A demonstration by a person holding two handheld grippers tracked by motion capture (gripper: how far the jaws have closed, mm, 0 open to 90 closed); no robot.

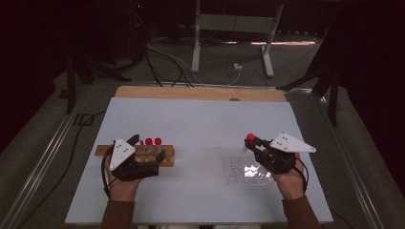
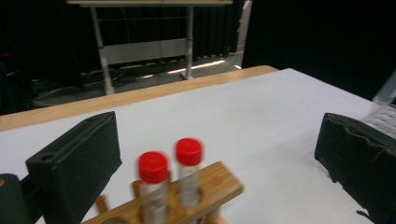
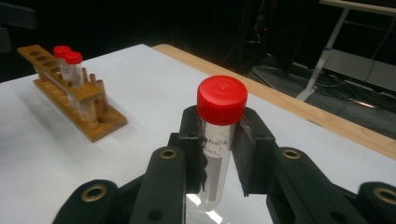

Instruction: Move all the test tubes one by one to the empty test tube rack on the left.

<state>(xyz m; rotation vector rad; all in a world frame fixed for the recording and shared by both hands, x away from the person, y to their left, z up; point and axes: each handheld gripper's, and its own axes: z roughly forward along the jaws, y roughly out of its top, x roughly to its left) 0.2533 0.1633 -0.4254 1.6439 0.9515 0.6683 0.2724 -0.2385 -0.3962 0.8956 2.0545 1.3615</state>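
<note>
The red-capped tube (image 3: 218, 140) sits upright between the black jaws of your right gripper (image 3: 219, 154), clamped on its clear plastic barrel just under the ribbed screw cap; the rounded tip hangs free below the pads, and some printed lettering shows on the wall. In the high view you hold that tube (image 1: 250, 138) above the far left corner of the clear plastic rack (image 1: 241, 171), a glossy grid of small wells lying flat on the matte white table (image 1: 200, 124).

Well apart, on the table's left, your left gripper (image 2: 219, 168) has its jaws spread wide, the foam-faced black pads flanking the near end of the wooden rack (image 2: 187, 200) without touching it. That rack is a long block of light timber with round holes on pegs, and two more red-capped tubes (image 2: 170, 179) stand upright side by side in it.
</note>
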